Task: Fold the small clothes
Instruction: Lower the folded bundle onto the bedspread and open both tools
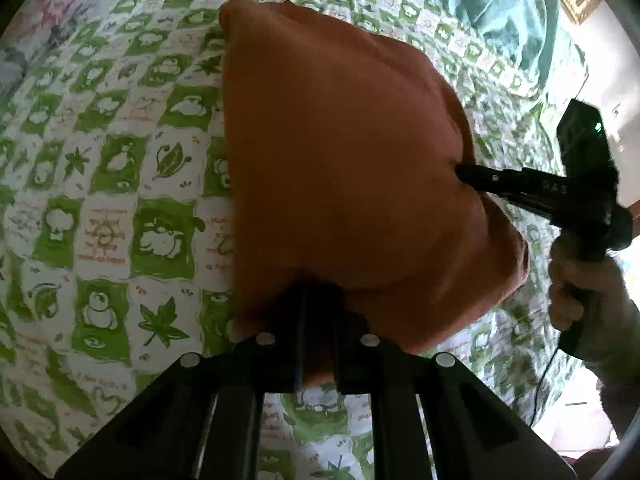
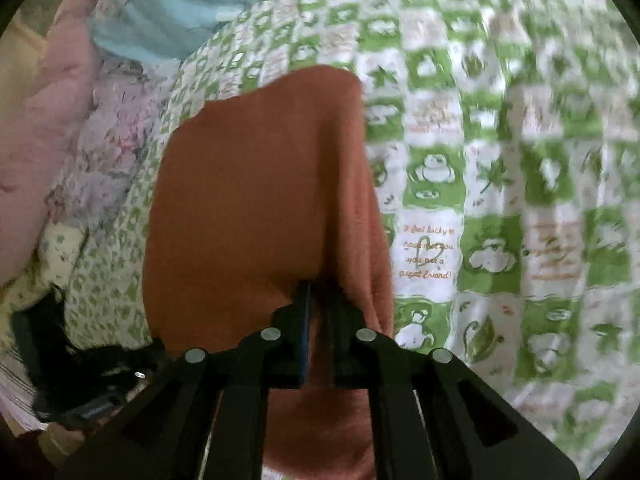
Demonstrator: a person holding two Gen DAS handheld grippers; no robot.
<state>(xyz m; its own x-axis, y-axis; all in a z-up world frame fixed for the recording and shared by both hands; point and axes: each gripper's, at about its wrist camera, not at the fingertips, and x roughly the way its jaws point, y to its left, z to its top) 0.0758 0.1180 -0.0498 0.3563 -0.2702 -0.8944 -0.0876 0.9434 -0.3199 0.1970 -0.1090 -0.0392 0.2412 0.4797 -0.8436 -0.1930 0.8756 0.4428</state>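
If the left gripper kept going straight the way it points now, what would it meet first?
Probably the orange cloth it is already shut on; the left gripper would push that into the green-and-white bedsheet behind. Depth is unclear.

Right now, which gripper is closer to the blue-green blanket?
Right. The right gripper pinches the orange cloth on its side toward the teal blanket. The left gripper pinches the cloth's near edge, farther from it.

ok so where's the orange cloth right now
In both wrist views the orange cloth is central, over the green-and-white checked bedspread, pinched at one edge by the left gripper and at another by the right gripper.
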